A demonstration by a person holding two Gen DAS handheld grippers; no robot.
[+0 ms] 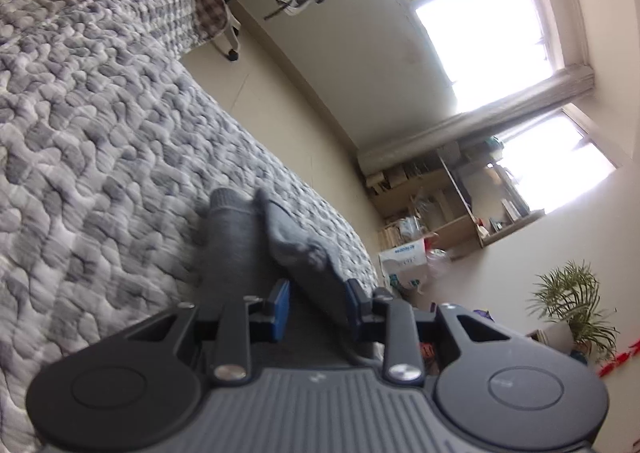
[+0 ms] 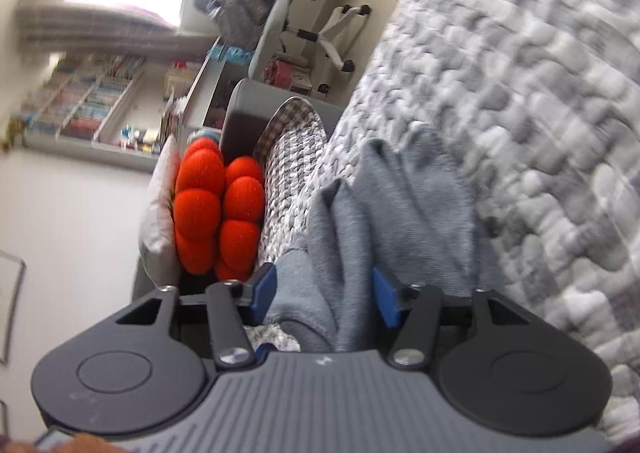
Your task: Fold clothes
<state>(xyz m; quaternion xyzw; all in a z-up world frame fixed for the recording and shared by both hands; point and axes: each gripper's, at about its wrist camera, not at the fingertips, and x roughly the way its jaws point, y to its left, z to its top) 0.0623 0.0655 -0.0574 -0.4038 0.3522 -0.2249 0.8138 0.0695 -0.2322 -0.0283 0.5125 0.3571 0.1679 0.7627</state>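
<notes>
Lying on the grey-and-white quilt (image 1: 100, 157) of a bed, the grey garment (image 1: 296, 241) sits right in front of both claws. In the left wrist view it shows as a long dark grey piece with a ribbed end (image 1: 230, 237) stretched flat beside a lighter, crumpled fold, both resting on the quilt near the bed's edge. The left claw (image 1: 318, 311) has its blue pads (image 1: 281, 309) a little apart; dark cloth runs between them, but the pads do not appear to press on it, and I cannot tell for sure whether they touch it.

In the right wrist view the garment (image 2: 384, 213) rises in soft blue-grey folds straight ahead of the right claw (image 2: 324, 297). Its pads (image 2: 265, 285) stand wide, with the bunched cloth filling the gap between them; the left pad lies just beside the fabric, the right one against a fold, with no visible squeeze.

Beyond the garment, at the head of the bed, an orange cushion (image 2: 218, 209) made of round lobes leans beside a white pillow (image 2: 158, 213) and a checked cloth (image 2: 288, 121). A white office chair (image 2: 304, 25) draped with clothes stands on the floor past the bed, and bookshelves (image 2: 88, 101) line the wall under a bright window (image 1: 480, 25). A potted plant (image 1: 572, 301) stands at the far side of the room.
</notes>
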